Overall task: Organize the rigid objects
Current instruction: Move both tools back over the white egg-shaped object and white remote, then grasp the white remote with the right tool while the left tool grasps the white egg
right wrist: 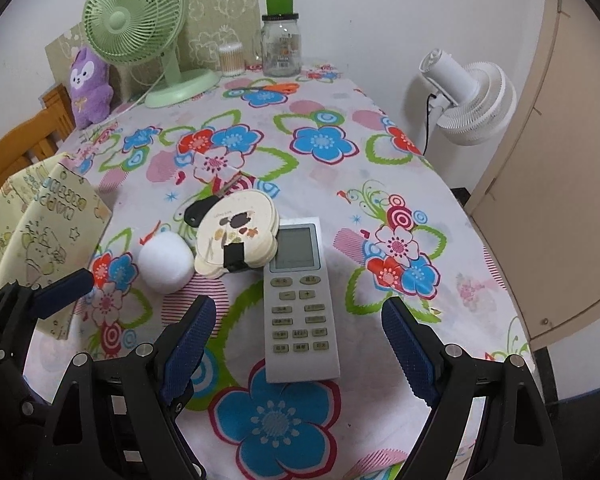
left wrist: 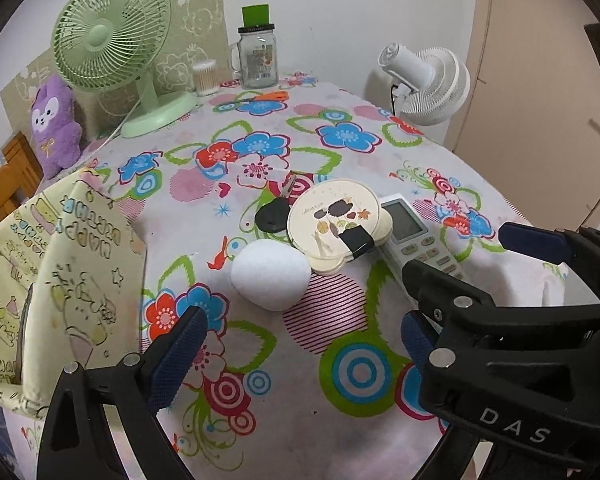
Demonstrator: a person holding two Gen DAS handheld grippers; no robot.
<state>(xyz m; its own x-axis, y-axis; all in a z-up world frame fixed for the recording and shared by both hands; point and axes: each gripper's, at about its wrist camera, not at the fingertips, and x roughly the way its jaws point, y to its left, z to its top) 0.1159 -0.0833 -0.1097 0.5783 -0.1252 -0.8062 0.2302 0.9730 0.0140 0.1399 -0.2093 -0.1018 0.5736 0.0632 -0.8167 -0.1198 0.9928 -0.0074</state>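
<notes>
Here, both tools point(left wrist: 304, 330) point(right wrist: 300, 330) wide open above remote point(right wrist: 300, 304), nothing held

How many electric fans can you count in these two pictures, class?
2. A green fan stands at the table's far left, beside the purple plush toy. A white fan stands off the table's right edge. None looks hidden.

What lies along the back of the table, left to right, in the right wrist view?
Purple plush toy → green fan → cotton swab tub → glass jar → white fan, off the table's edge.
</notes>
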